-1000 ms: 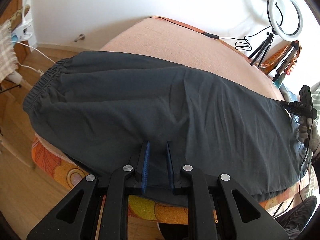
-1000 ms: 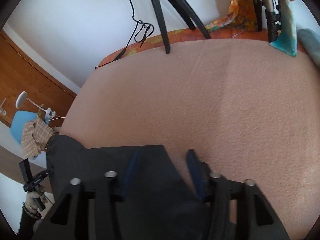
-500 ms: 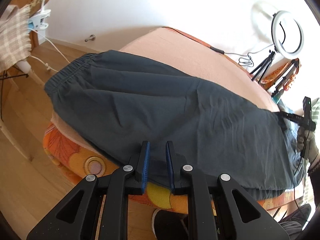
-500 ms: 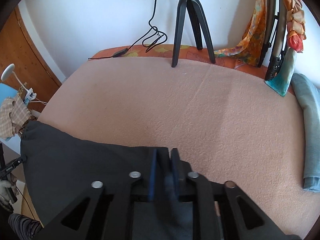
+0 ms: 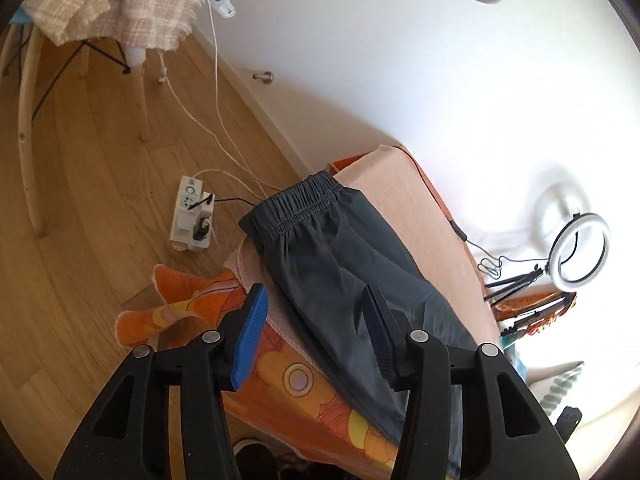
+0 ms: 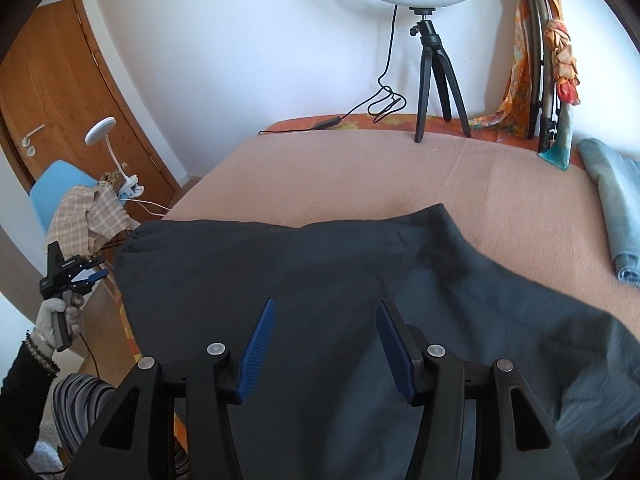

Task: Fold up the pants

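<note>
Across the peach blanket (image 6: 360, 168) of the bed, lying flat: dark grey pants (image 6: 320, 264), already doubled leg over leg into one long strip, presumably so the next fold can shorten it end to end. Running lengthwise along the near edge of the bed, elastic waistband (image 5: 296, 204) pointing toward the floor-side corner by the power strip (image 5: 192, 216), leg ends trailing the opposite way, toward the ring light (image 5: 580, 252). Hovering above the strip near the waist end, left gripper (image 5: 316, 320), jaws spread wide, holding nothing. Hanging over the middle of the cloth, right gripper (image 6: 326, 336), likewise spread apart and empty, probably waiting to pick a fresh hold.
</note>
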Demonstrator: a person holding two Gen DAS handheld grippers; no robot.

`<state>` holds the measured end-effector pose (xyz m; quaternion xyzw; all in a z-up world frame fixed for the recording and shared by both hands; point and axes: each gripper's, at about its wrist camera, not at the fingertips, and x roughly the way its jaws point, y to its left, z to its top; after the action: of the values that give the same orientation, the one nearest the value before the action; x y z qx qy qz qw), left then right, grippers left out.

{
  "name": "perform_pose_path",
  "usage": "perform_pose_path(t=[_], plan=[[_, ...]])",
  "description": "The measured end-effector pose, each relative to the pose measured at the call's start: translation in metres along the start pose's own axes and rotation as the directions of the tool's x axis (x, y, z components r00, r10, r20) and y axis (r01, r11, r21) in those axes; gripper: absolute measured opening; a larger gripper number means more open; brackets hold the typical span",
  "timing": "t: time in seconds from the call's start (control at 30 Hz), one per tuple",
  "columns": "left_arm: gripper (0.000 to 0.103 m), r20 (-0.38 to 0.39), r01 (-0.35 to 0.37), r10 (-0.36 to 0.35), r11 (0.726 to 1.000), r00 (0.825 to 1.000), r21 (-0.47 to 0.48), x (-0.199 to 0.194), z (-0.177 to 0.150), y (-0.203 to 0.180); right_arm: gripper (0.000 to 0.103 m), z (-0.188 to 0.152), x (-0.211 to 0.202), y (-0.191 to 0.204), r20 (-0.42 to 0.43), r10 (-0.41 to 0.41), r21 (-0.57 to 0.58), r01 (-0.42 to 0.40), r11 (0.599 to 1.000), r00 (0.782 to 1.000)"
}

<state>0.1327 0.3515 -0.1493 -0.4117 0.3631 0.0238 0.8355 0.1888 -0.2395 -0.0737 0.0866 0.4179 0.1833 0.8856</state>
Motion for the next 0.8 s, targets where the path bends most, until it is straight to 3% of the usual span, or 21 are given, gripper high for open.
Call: perform_pose_path(t=[0.23, 0.67, 0.8], plan=[[0.048, 0.005, -0.023, 0.024, 0.997, 1.000, -0.070, 0.021, 0.018, 0.011, 0.057, -0.007, 0.009, -0.004, -0.002, 0.007, 0.041, -0.007, 0.999, 1.000], [0.052, -0.007, -0.034, 0.034, 0.996, 0.999, -0.088, 0.058, 0.029, 0.017, 0.057, 0.001, 0.020, -0.013, -0.019, 0.021, 0.095, -0.019, 0.995, 1.000], [0.052, 0.007, 0.003, -0.002, 0.993, 1.000, -0.122, 0.068, 0.031, 0.028, 0.057, 0.002, 0.025, -0.015, -0.028, 0.022, 0.105, -0.019, 0.994, 0.999]])
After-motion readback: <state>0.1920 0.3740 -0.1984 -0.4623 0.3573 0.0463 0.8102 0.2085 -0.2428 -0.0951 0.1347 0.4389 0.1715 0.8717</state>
